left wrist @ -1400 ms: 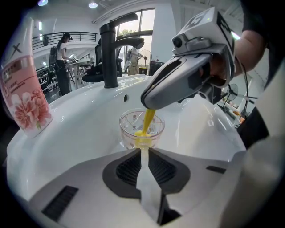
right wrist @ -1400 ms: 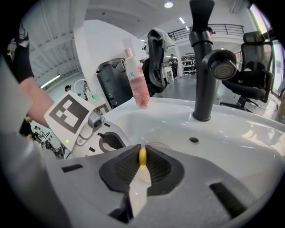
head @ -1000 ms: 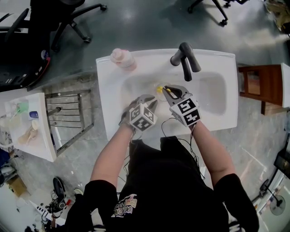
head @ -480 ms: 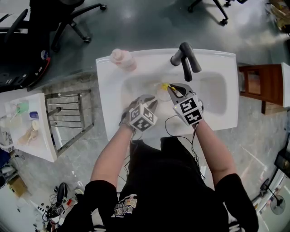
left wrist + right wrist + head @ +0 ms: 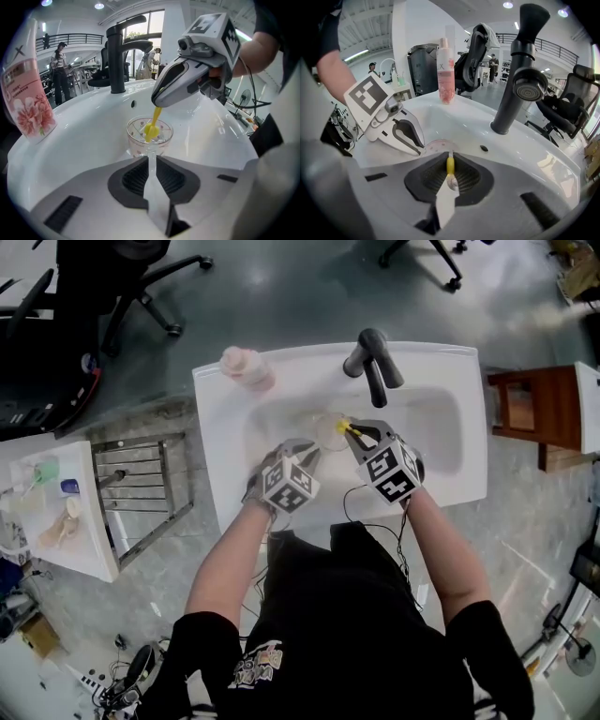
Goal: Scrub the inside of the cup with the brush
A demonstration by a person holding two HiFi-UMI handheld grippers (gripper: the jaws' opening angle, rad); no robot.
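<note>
Yellow brush (image 5: 151, 129), one, pinched by the right gripper (image 5: 449, 158), dips into the one clear cup (image 5: 136, 143); left gripper (image 5: 149, 157) nips its six-o'clock rim. Bristles blur inside.

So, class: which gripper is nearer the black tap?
Right. The right gripper is just in front of the tap, brush in its jaws; the left gripper sits further left, holding the cup.

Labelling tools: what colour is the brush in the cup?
The brush is yellow; left gripper view.
</note>
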